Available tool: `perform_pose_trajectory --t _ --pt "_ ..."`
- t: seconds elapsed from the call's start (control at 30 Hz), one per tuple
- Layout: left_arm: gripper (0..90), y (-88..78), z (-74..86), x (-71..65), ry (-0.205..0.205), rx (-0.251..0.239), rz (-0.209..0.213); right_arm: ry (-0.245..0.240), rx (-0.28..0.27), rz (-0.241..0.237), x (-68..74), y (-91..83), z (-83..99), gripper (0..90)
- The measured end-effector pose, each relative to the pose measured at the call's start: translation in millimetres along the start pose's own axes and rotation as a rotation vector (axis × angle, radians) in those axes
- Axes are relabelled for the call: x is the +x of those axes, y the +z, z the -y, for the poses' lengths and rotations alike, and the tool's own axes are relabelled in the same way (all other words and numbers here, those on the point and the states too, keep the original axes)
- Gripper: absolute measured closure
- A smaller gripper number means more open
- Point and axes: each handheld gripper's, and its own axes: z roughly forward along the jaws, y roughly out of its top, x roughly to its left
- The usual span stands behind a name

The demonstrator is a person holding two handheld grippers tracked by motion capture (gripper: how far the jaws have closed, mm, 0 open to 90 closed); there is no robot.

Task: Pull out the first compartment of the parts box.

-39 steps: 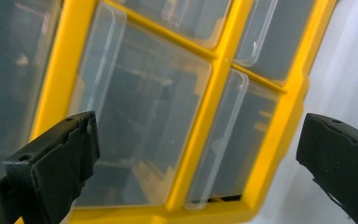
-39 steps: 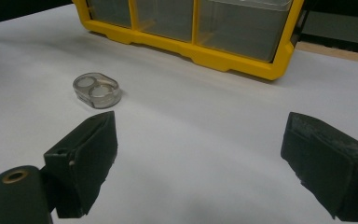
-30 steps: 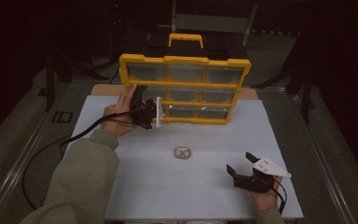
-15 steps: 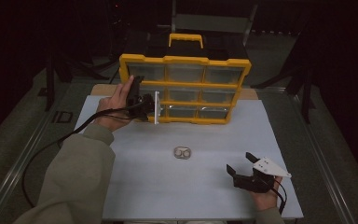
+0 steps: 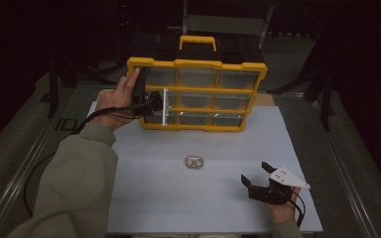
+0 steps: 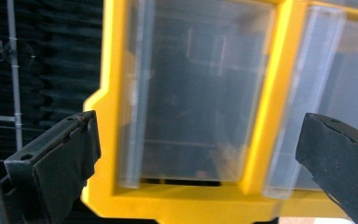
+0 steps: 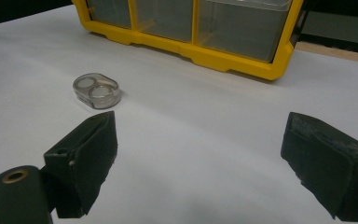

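A yellow organizer (image 5: 197,64) with clear drawers stands upright at the back of the white table (image 5: 144,188). My left gripper (image 5: 151,102) is at its left column, beside a clear drawer (image 5: 164,106) whose front sticks out. In the left gripper view the gripper (image 6: 196,158) is open wide, with the yellow frame (image 6: 107,116) and a clear drawer (image 6: 191,98) close between the jaws, untouched. A small clear two-ring piece (image 5: 194,161) lies mid-table. My right gripper (image 5: 255,173) rests low at the front right, open and holding nothing; its own view shows the gripper (image 7: 198,154) and the piece (image 7: 96,91) ahead to the left.
The organizer's yellow handle (image 5: 197,40) rises at its top, with dark stands and floor behind. A black cable (image 5: 79,129) trails from the left gripper over the sleeve. Open white table lies between the clear piece and the organizer (image 7: 242,51).
The left hand and its gripper have risen and moved back along the organizer's left side. The right gripper and the clear piece have stayed put.
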Motion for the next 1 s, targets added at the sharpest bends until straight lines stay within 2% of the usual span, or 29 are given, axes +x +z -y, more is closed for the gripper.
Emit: perform_pose_trajectory --t 0.2,0.33,0.5,0.57,0.6,0.63,0.67,0.7,0.73,0.77,0.9,0.97,1.0 --pt "0.5 4.2 -0.8 11.0 -0.017 0.014 -0.038 0.001 0.000 0.000 -0.2 -0.1 0.0 10.7" --pt "0.5 7.8 -1.0 17.3 -0.031 0.025 -0.048 0.001 0.000 -0.001 -0.4 0.1 0.1 10.7" --pt "2.5 11.9 -1.8 20.3 -0.022 0.054 -0.058 -0.001 -0.001 0.000 -0.7 0.3 0.3 10.6" --pt "8.2 12.2 -2.8 21.2 -0.018 0.052 -0.077 0.005 -0.002 0.003 -0.5 0.2 0.2 10.7" --pt "8.2 12.0 -3.1 20.9 -0.013 0.040 -0.090 0.005 -0.002 0.003 -0.5 0.2 0.2 10.7" --pt "17.1 11.4 -3.8 20.5 0.000 0.037 -0.105 0.005 -0.002 0.002 -0.6 0.2 0.2 10.7" --pt "20.7 11.3 -5.4 19.1 0.015 0.032 -0.129 0.004 -0.002 0.002 -0.8 0.3 0.3 10.7" --pt "25.5 11.3 -5.4 19.1 0.015 0.032 -0.129 0.004 -0.002 0.002 -0.8 0.3 0.3 10.7" --pt "25.5 10.7 -6.1 18.5 0.021 0.030 -0.141 0.003 -0.001 0.002 -0.8 0.3 0.3 10.7" --pt "37.3 10.5 -6.4 18.1 0.026 0.027 -0.145 0.005 -0.002 0.001 -0.5 0.2 0.2 10.7" --pt "49.5 11.1 -6.9 14.3 0.064 0.041 -0.166 0.007 -0.004 0.002 -0.7 0.0 0.2 10.7" --pt "50.9 11.2 -6.6 13.6 0.057 0.038 -0.171 0.009 -0.004 0.001 -0.6 -0.1 0.1 10.7" --pt "54.7 11.0 -6.0 13.1 0.062 0.039 -0.183 0.007 -0.003 0.001 -0.7 -0.1 0.2 10.7"
